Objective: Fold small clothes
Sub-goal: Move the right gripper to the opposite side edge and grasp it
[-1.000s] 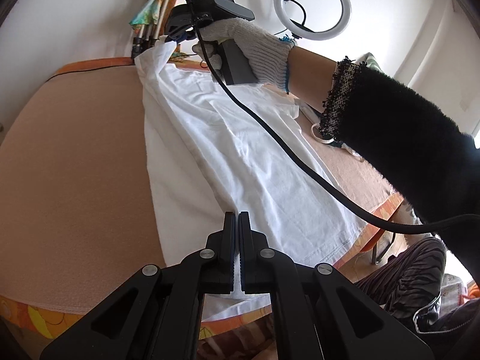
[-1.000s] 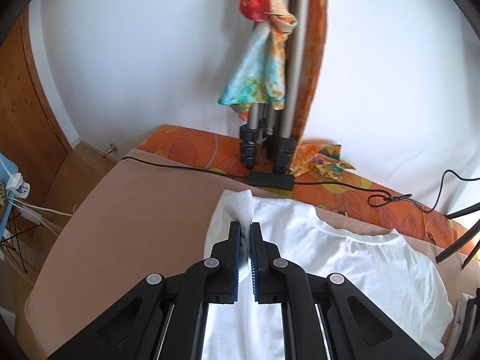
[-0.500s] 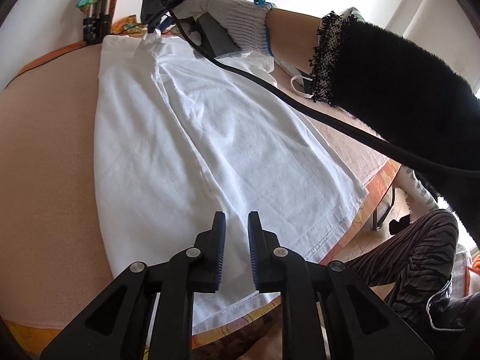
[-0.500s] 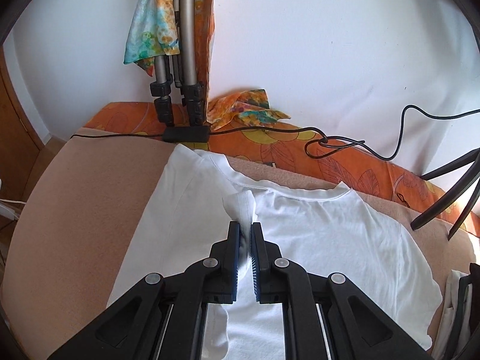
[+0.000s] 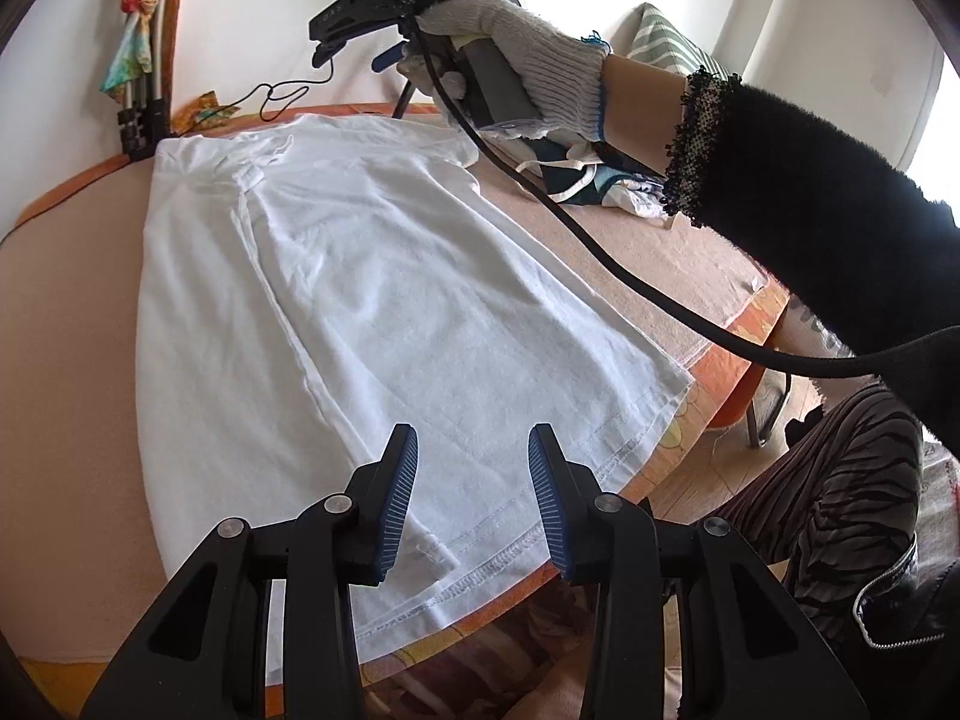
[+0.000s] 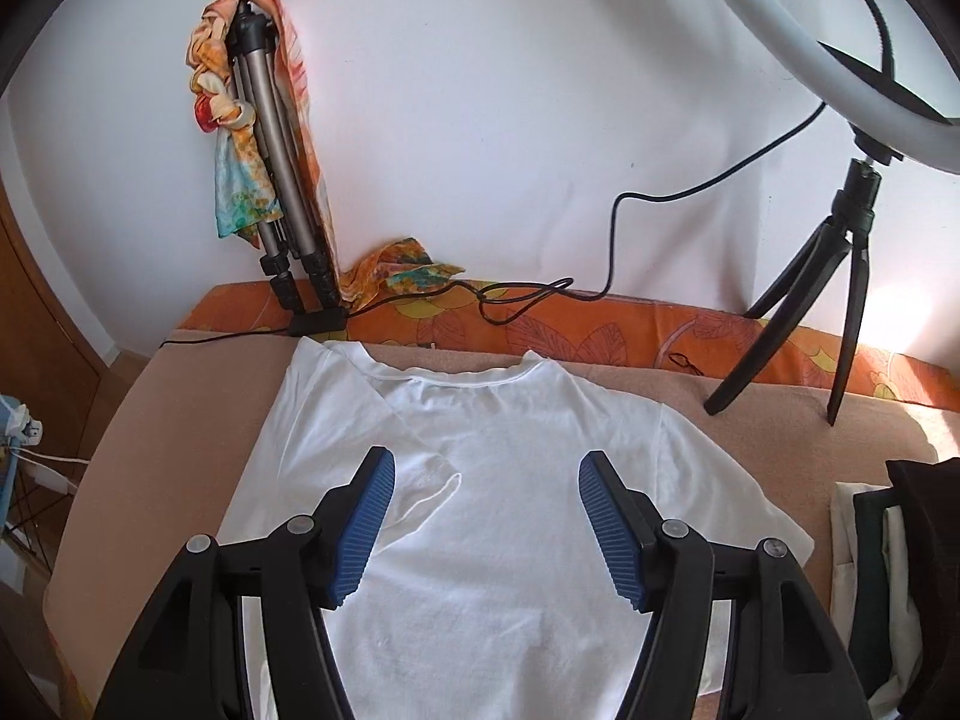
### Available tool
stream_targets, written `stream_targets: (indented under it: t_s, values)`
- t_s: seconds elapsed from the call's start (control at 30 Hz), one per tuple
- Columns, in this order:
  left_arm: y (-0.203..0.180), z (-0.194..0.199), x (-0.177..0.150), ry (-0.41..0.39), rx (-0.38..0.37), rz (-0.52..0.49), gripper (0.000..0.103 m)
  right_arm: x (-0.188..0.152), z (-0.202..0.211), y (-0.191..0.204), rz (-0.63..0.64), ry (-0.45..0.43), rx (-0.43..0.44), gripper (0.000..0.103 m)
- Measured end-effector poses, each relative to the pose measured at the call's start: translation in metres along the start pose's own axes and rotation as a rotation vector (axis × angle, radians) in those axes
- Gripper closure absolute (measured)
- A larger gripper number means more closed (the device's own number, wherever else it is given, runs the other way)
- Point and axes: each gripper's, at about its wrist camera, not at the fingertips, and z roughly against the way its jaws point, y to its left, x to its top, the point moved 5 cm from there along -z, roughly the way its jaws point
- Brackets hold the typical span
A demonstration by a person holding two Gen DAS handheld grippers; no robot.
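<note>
Both let go within the last second: left gripper [image 5: 473,495] and right gripper [image 6: 486,531] now gape empty above the shirt [image 5: 384,300], spread mid-frame, left side folded in. Probably first fold done; right side next.

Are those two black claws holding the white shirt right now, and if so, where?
Neither. The left gripper and right gripper are both open above the T-shirt, which lies flat.

A white T-shirt [image 5: 384,300] lies flat across the middle of the frame, neckline toward the upper left, hem at the bottom edge. Its left side and sleeve are folded inward over the body.
</note>
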Motion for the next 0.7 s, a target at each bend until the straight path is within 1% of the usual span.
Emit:
stream_targets:
  t_s: [0.17, 0.27, 0.37, 0.47, 0.5, 0.53, 0.6, 0.7]
  values:
    - [-0.032, -0.009, 0.005, -0.021, -0.014, -0.066, 0.066, -0.014, 0.03, -0.061, -0.053, -0.018, -0.008, 0.036]
    - [-0.054, -0.017, 0.01, -0.029, -0.029, -0.11, 0.066, -0.025, 0.042, -0.097, -0.117, -0.02, 0.029, 0.036]
    - [-0.077, -0.028, 0.016, -0.027, -0.056, -0.154, 0.066, -0.035, 0.05, -0.121, -0.161, -0.017, 0.065, 0.036]
    - [-0.102, -0.043, 0.017, -0.007, -0.09, -0.206, 0.066, -0.042, 0.056, -0.137, -0.162, -0.019, 0.075, 0.036]
    - [-0.109, -0.049, 0.016, 0.001, -0.094, -0.23, 0.065, -0.044, 0.056, -0.141, -0.162, -0.016, 0.08, 0.036]
    - [-0.115, -0.056, 0.014, 0.011, -0.092, -0.252, 0.057, -0.046, 0.057, -0.143, -0.163, -0.012, 0.087, 0.036]
    - [-0.123, -0.069, 0.012, 0.029, -0.088, -0.272, 0.048, -0.047, 0.055, -0.147, -0.166, -0.003, 0.1, 0.036]
    - [-0.125, -0.087, 0.013, 0.053, -0.094, -0.243, 0.048, -0.046, 0.052, -0.149, -0.163, 0.005, 0.116, 0.036]
